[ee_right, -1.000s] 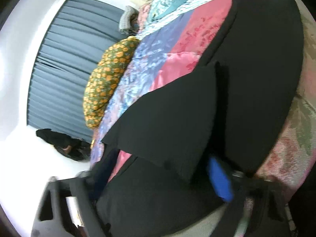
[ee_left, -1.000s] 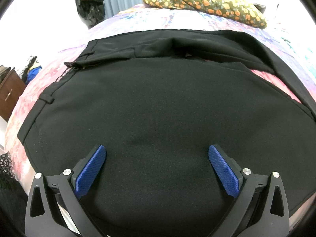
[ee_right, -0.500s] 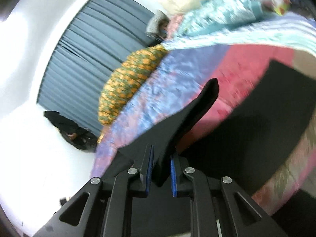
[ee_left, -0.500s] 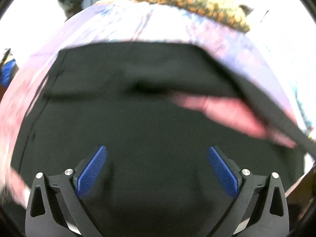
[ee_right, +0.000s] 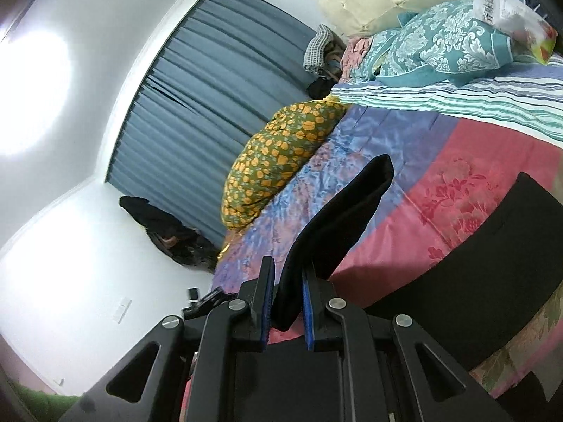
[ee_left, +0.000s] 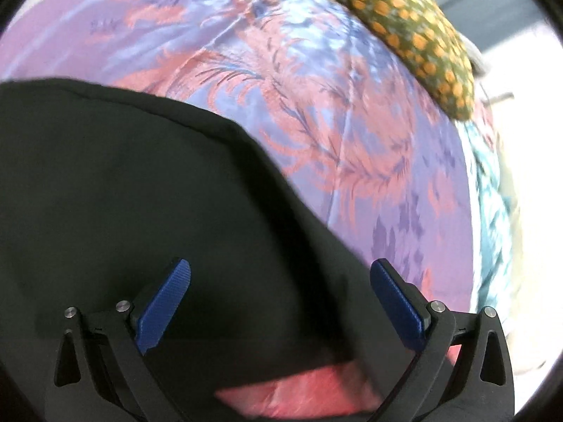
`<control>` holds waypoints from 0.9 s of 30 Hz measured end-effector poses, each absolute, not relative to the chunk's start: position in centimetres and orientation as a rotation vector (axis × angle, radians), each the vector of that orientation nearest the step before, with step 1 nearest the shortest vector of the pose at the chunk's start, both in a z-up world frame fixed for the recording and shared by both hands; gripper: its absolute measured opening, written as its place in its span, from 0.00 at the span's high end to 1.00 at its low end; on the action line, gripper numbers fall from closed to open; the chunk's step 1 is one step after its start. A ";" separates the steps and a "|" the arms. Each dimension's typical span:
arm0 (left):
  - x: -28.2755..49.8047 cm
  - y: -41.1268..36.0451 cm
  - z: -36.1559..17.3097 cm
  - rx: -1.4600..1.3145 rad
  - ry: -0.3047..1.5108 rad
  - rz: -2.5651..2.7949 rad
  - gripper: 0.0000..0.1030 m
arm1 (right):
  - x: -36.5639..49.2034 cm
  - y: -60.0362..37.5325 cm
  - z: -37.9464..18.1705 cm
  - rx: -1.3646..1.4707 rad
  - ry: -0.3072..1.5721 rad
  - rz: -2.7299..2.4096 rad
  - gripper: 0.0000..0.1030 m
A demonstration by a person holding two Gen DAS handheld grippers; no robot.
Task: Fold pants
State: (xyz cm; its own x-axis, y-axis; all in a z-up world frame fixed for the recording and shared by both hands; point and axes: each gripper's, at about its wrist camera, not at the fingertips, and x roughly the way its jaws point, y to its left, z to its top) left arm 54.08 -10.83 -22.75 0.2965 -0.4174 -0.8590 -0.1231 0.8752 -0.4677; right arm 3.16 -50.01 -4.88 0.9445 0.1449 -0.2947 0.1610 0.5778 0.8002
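The patterned bedspread (ee_right: 468, 190) is filling the right half of the right wrist view, and the black pants (ee_left: 123, 211) are lying across it at lower left of the left wrist view, looking soft, limp and light, best pinched at hem or waistband. The right gripper (ee_right: 286, 302) is clamping a raised fold; the left gripper (ee_left: 279, 302) is hovering wide open. A bag (ee_right: 510, 10) at upper right is showing unreadable print.

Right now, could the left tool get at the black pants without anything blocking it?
Probably yes: the left tool is open directly over the black pants, with nothing between its blue pads and the fabric.
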 end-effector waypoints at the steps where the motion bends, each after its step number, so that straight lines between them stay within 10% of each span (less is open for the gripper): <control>1: 54.5 -10.7 -23.2 -0.530 1.274 -0.194 0.02 | 3.0 -50.3 -4.8 0.968 0.347 -0.005 0.86; 3: 55.1 -10.5 -23.6 -0.573 1.266 -0.182 0.15 | 2.6 -51.1 -4.5 0.976 0.344 0.004 0.86; 7: 55.4 -9.6 -24.3 -0.697 1.269 -0.213 0.95 | 2.0 -52.3 -4.1 0.967 0.349 0.014 0.86; 19: 39.1 -6.1 -10.0 -0.415 0.936 -0.366 0.93 | 4.5 -60.6 -5.3 0.983 0.428 -0.062 0.86; 27: 26.0 -3.4 -20.0 -0.425 1.142 -0.253 0.93 | 3.7 -64.0 -12.8 0.842 0.865 -0.261 0.94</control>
State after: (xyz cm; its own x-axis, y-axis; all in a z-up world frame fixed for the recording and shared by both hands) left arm 26.03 -3.43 -20.03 0.3997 -0.4056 -0.8220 -0.0203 0.8927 -0.4503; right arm 3.66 -64.03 -12.83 0.6410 0.1209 -0.7580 0.5196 0.6584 0.5445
